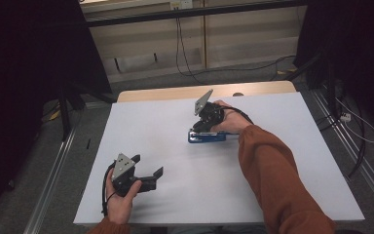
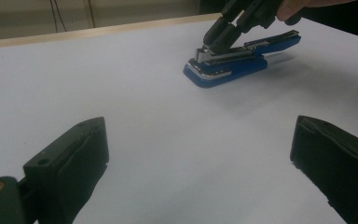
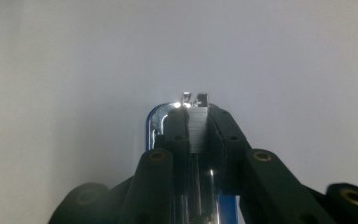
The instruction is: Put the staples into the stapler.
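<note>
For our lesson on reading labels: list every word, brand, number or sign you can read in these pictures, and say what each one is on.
None can be read.
Stapler: blue with metal parts, no brand or number legible.
Left gripper and right gripper: plain black, no markings.
Table: plain white.
Wall socket at the back: too small and blurred to tell.

The room is dim; the high view falls to near black at both upper sides, while the white table is evenly, softly lit. The blue stapler casts a faint shadow. In the right gripper view its chrome flares with glare, and the near jaws are soft-focused.
</note>
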`<state>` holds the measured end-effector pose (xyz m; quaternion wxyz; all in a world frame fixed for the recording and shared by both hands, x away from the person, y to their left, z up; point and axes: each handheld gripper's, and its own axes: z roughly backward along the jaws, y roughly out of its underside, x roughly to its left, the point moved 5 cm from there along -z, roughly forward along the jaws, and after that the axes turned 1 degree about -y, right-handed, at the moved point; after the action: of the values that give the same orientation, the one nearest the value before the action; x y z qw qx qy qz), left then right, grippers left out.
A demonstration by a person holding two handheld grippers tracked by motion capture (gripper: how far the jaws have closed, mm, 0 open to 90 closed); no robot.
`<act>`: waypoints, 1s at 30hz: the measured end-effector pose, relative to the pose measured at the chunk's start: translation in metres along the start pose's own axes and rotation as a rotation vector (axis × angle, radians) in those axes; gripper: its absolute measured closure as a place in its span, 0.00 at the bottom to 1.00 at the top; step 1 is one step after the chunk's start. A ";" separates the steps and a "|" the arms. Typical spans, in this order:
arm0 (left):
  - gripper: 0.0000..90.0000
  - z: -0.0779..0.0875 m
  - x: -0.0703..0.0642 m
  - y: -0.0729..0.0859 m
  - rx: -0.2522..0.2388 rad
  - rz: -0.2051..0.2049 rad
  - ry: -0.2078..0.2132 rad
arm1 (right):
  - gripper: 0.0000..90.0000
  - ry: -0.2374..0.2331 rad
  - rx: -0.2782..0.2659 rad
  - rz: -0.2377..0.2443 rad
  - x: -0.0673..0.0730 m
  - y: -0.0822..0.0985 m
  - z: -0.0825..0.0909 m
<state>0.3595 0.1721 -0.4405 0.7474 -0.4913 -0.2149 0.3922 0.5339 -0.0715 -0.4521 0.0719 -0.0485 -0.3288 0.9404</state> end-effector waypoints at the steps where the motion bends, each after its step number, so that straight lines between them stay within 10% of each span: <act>1: 0.05 0.000 0.000 0.000 0.000 0.000 0.000 | 0.88 0.001 0.001 0.005 0.000 -0.001 0.000; 30: 0.05 -0.001 0.000 0.000 0.003 0.001 0.006 | 0.88 -0.002 0.010 0.008 0.000 0.000 0.001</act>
<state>0.3598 0.1719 -0.4410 0.7487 -0.4913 -0.2116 0.3914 0.5340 -0.0719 -0.4516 0.0682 -0.0485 -0.3238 0.9424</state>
